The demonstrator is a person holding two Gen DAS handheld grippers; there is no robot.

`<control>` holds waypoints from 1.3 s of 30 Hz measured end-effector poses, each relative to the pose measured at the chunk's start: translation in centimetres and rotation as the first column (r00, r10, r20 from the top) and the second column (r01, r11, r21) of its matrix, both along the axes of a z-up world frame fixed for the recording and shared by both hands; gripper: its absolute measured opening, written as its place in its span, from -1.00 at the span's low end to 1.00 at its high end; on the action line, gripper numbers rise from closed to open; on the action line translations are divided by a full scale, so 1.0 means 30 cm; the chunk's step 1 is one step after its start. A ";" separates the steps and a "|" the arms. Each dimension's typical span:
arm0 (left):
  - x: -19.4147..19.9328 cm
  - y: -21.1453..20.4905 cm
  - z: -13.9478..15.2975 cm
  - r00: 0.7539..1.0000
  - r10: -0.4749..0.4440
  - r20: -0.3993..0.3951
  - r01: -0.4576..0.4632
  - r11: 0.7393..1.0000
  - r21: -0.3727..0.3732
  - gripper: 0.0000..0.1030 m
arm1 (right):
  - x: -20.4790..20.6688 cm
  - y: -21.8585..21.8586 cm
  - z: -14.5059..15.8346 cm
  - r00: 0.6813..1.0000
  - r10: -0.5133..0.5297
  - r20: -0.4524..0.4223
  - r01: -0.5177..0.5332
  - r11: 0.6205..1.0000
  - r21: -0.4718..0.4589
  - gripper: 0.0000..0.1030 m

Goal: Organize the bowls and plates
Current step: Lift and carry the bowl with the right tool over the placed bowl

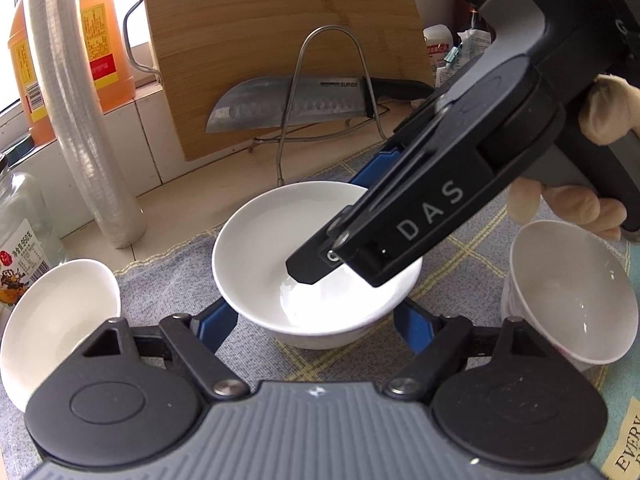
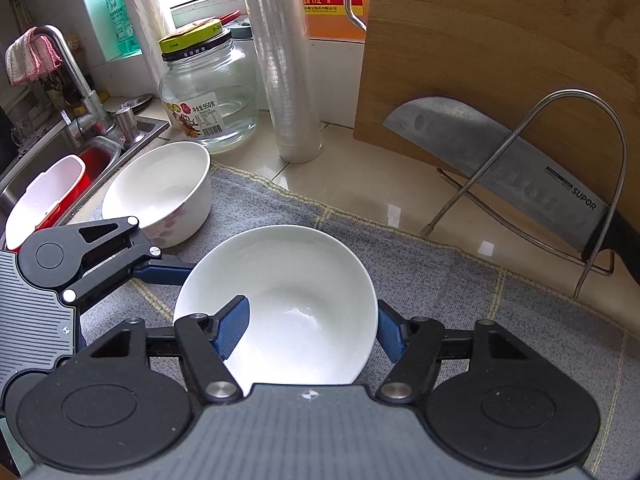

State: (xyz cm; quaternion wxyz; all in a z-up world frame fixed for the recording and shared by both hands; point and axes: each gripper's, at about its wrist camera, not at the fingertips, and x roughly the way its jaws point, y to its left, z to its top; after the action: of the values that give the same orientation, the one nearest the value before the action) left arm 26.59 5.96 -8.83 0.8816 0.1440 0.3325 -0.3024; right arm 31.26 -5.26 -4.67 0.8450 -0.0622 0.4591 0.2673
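Hiding bowl point(image 1: 256, 264) rim, perhaps gripped: hand-held gripper point(image 1: 320, 280)

Your left gripper point(image 1: 316, 322) straddles the round white ceramic bowl point(image 1: 256, 256), while your right gripper point(image 1: 320, 268) dips into it from above.

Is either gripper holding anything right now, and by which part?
Cannot be told. The left gripper flanks the middle white bowl outside; the right gripper has one finger inside it, one outside its rim. No firm pinch shows.
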 end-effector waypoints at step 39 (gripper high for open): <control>-0.247 -0.071 0.205 0.994 -0.105 -0.001 0.105 0.994 0.009 0.64 | -0.302 -0.126 0.207 0.997 -0.025 0.075 0.023 1.000 0.020 0.29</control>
State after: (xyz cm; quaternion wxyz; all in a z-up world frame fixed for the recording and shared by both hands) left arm 19.17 3.84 -2.67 0.8637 0.1651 0.3260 -0.3471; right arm 22.20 -9.03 1.53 0.8653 -0.0584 0.4251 0.2591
